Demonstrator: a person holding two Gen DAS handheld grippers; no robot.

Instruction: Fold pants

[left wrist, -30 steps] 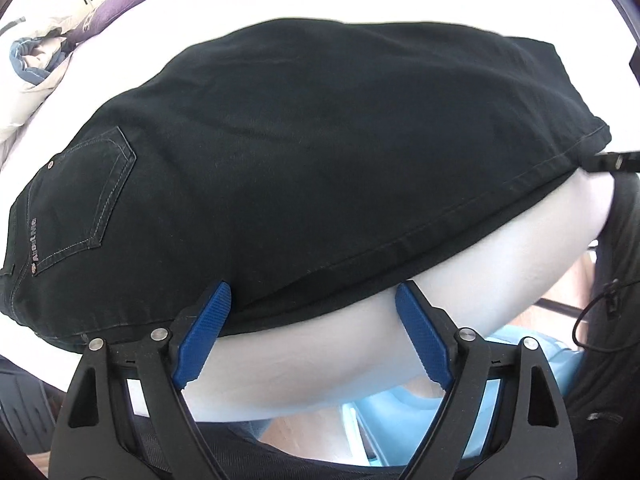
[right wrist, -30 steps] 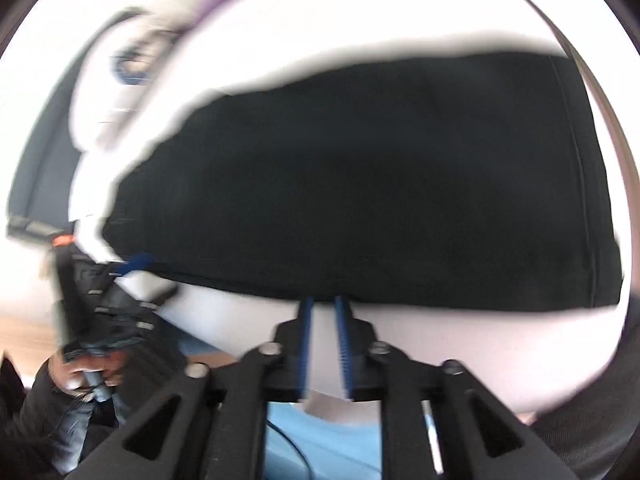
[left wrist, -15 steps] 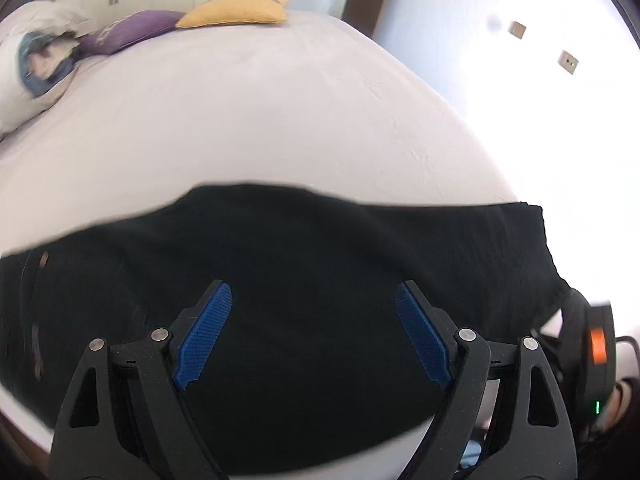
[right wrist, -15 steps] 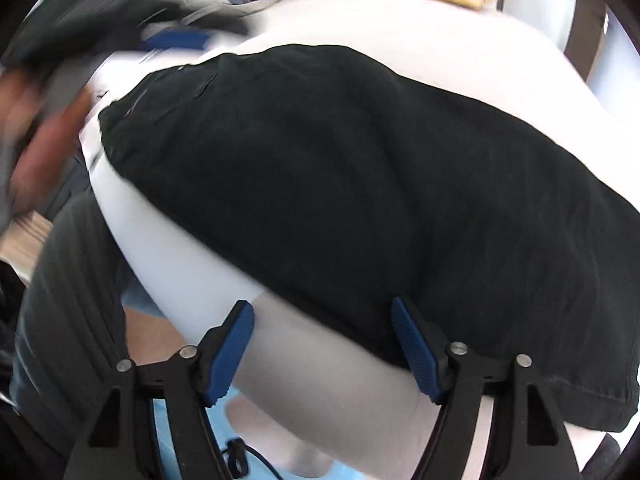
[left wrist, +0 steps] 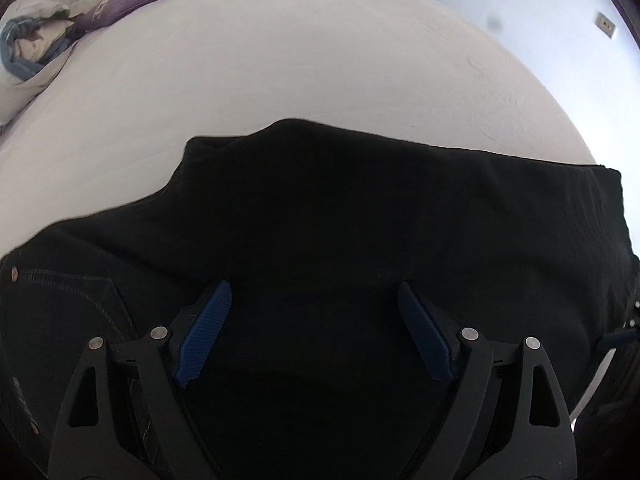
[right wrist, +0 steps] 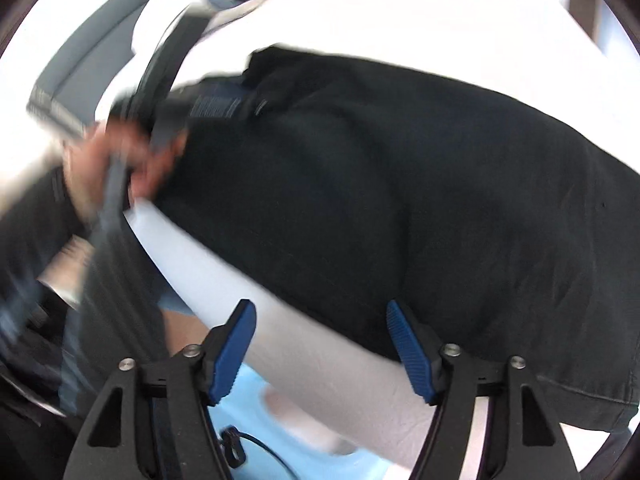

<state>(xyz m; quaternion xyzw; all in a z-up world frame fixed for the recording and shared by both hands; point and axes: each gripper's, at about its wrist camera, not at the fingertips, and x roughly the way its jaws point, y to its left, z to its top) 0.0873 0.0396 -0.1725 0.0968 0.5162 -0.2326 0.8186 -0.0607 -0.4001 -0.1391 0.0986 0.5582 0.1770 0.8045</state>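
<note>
The left gripper hangs with jaws spread wide directly over the black jeans, nothing between the pads; the right gripper, its jaws closing on nothing, sits at the near hem above the bed edge; the jeans lie folded on the white bed sheet, long axis running left to right across both views; the left hand is nearer, both tilted steeply down.

Black pants (folded) on bed
</note>
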